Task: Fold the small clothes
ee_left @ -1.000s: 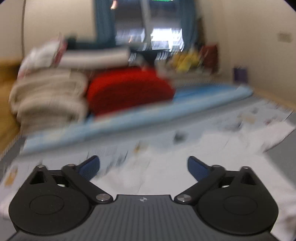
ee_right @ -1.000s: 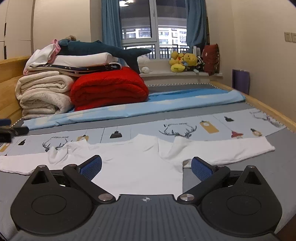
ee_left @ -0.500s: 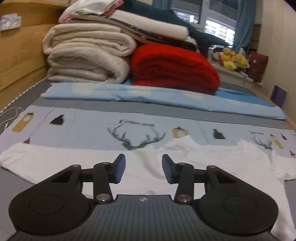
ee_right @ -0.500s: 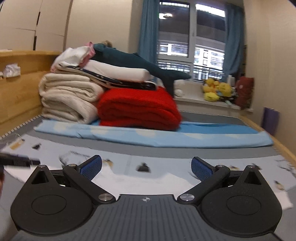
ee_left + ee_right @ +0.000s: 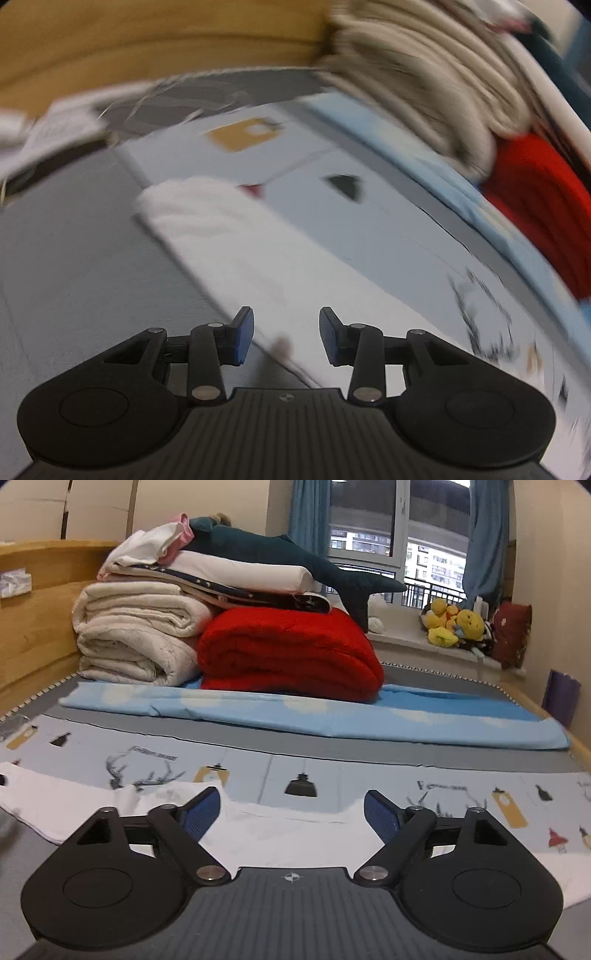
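Note:
A small white long-sleeved top [image 5: 280, 834] lies spread flat on the bed. Its left sleeve [image 5: 229, 236] runs out toward the headboard in the blurred left wrist view. My left gripper [image 5: 286, 334] is open with nothing between its blue pads and hovers over the near part of that sleeve. My right gripper [image 5: 293, 810] is open wide and empty, low over the top's collar and chest. The sleeve's cuff end [image 5: 22, 794] shows at the left edge of the right wrist view.
A patterned grey-blue sheet [image 5: 332, 775] covers the bed. Behind it lie a light blue cloth [image 5: 332, 716], a folded red blanket [image 5: 291, 653] and stacked cream blankets [image 5: 136, 635]. A wooden headboard [image 5: 33, 609] stands at the left; plush toys [image 5: 454, 624] sit on the windowsill.
My left gripper has swung left toward the sleeve end and opened a little wider. My right gripper has dropped lower and closer over the top, still open.

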Tool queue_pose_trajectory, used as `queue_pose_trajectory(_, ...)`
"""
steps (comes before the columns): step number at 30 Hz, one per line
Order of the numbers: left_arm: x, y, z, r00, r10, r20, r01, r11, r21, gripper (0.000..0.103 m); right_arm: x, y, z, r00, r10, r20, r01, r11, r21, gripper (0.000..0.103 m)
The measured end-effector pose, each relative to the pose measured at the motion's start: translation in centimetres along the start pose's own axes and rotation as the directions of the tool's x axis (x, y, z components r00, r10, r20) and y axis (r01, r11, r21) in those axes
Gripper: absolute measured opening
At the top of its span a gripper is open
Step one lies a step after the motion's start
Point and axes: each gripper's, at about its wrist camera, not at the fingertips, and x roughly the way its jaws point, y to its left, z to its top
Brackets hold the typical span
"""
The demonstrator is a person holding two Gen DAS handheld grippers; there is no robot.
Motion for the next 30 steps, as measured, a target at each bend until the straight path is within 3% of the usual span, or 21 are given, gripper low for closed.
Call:
queue_pose_trajectory(4, 1.8, 3.7, 1.8, 1.0, 0.012, -0.013, -0.014, 0.992, -0.125, 0.043, 1.6, -0.9, 0.0, 0.999, 0.04, -0.037, -0.038, 0.998, 0.049, 0.036)
queue_pose_trajectory(8, 3.4, 5.8, 2.5, 0.999, 0.044, -0.007, -0.045, 0.985, -0.164, 0.043, 2.3, -0.6, -0.2, 0.998, 0.036, -0.049, -0.035, 0.999, 0.036, 0.036)
queue_pose_trajectory(11, 4.6, 7.1, 2.7, 0.998, 0.063, -0.008, -0.063, 0.98, -0.189, 0.043, 3.2, -0.2, -0.1, 0.996, 0.041, -0.082, -0.037, 0.998, 0.055, 0.048)
queue_pose_trajectory(13, 4.9, 7.6, 2.9, 0.998, 0.056, 0.009, -0.054, 0.98, -0.19, 0.043, 3.9, 0.1, -0.1, 0.993, 0.052, -0.102, -0.045, 0.997, 0.068, 0.051)
queue_pose_trajectory(14, 5.1, 7.6, 3.1, 0.998, 0.058, 0.021, -0.053, 0.982, -0.184, 0.035, 4.2, 0.3, -0.1, 0.992, 0.054, -0.111, -0.046, 0.997, 0.07, 0.051)
queue_pose_trajectory(15, 5.3, 7.5, 3.3, 0.998, 0.052, 0.027, -0.047, 0.984, -0.175, 0.009, 4.5, 0.6, -0.2, 0.992, 0.054, -0.118, -0.047, 0.997, 0.065, 0.051)
queue_pose_trajectory(16, 5.5, 7.5, 3.5, 0.999, 0.036, 0.022, -0.031, 0.985, -0.167, 0.003, 4.7, 0.9, -0.2, 0.991, 0.053, -0.122, -0.047, 0.997, 0.058, 0.051)
queue_pose_trajectory(20, 3.8, 5.0, 3.8, 0.994, 0.051, 0.093, -0.041, 0.994, -0.101, 0.002, 4.9, 1.5, -0.1, 0.991, 0.056, -0.124, -0.052, 0.998, 0.037, 0.051)
queue_pose_trajectory(24, -1.0, -1.4, 3.4, 0.976, -0.072, 0.206, 0.065, 0.997, 0.038, 0.002, 4.4, 1.1, 0.3, 0.991, 0.076, -0.113, -0.073, 0.997, 0.031, 0.048)
queue_pose_trajectory(25, -2.2, -3.2, 2.8, 0.969, -0.117, 0.219, 0.103, 0.992, 0.075, 0.002, 4.2, 0.8, 0.4, 0.991, 0.077, -0.109, -0.074, 0.997, 0.033, 0.039)
queue_pose_trajectory(26, -3.3, -5.0, 2.0, 0.961, -0.164, 0.224, 0.143, 0.984, 0.108, 0.002, 4.1, 0.5, 0.4, 0.991, 0.074, -0.112, -0.07, 0.997, 0.039, 0.031)
queue_pose_trajectory(30, -7.3, -13.0, -3.2, 0.913, -0.369, 0.174, 0.33, 0.918, 0.219, 0.002, 3.8, -1.4, 0.2, 0.986, 0.062, -0.152, -0.046, 0.993, 0.108, 0.027)
